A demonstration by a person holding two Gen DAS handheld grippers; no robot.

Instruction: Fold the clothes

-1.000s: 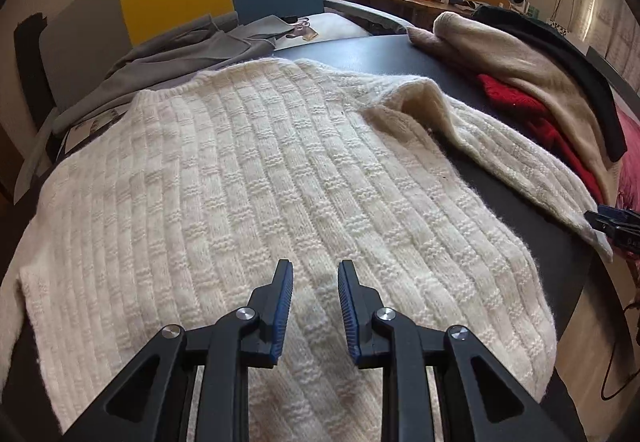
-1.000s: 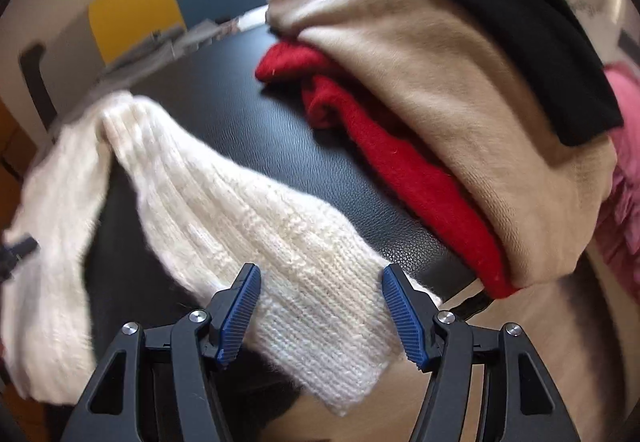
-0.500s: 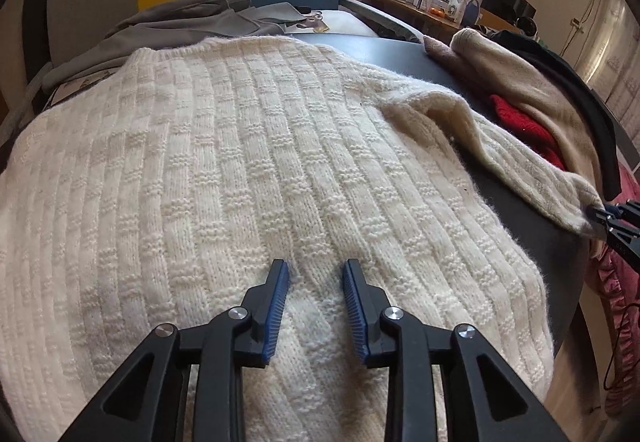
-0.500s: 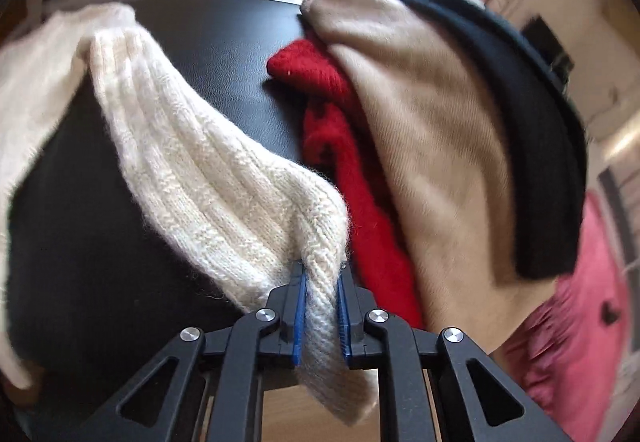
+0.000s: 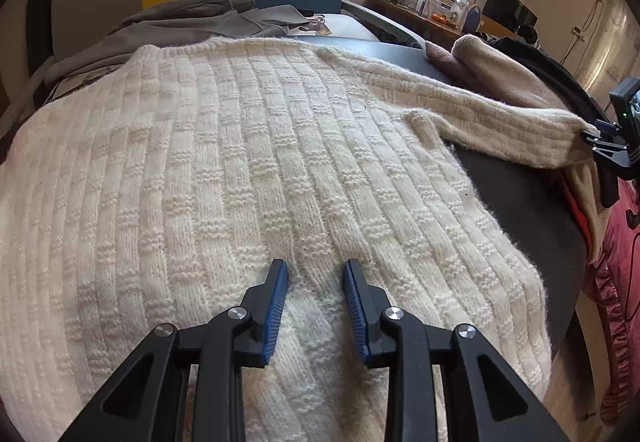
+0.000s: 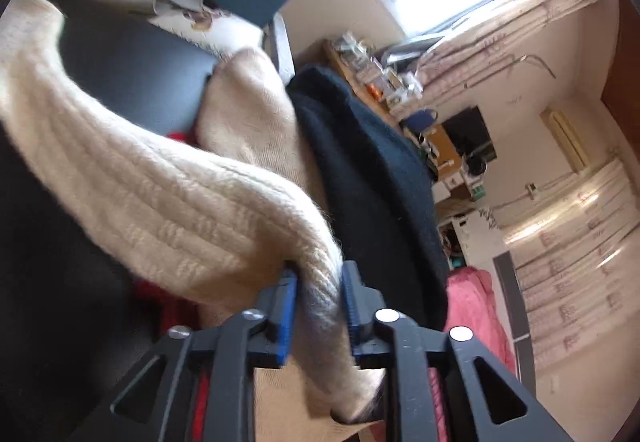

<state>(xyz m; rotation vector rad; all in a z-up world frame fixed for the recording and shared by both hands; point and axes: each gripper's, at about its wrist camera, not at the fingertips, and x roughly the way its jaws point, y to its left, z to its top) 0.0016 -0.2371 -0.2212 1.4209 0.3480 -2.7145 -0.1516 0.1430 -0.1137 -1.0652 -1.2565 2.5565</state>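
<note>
Cream basket-knit wool sweater [image 5: 248, 170] lies flat under our left gripper [image 5: 316, 306], jaws spread over its hem; our right gripper [image 6: 318, 306] pinches its sleeve cuff [image 6: 320, 282], raised.

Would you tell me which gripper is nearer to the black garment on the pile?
Right. The right gripper, shut on the cream sleeve, is beside the black garment; the left gripper hovers over the sweater body.

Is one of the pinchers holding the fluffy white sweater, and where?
Yes. The right gripper pinches the cream sweater at the cuff end of its sleeve. The left gripper is open over the sweater's body, holding nothing.
</note>
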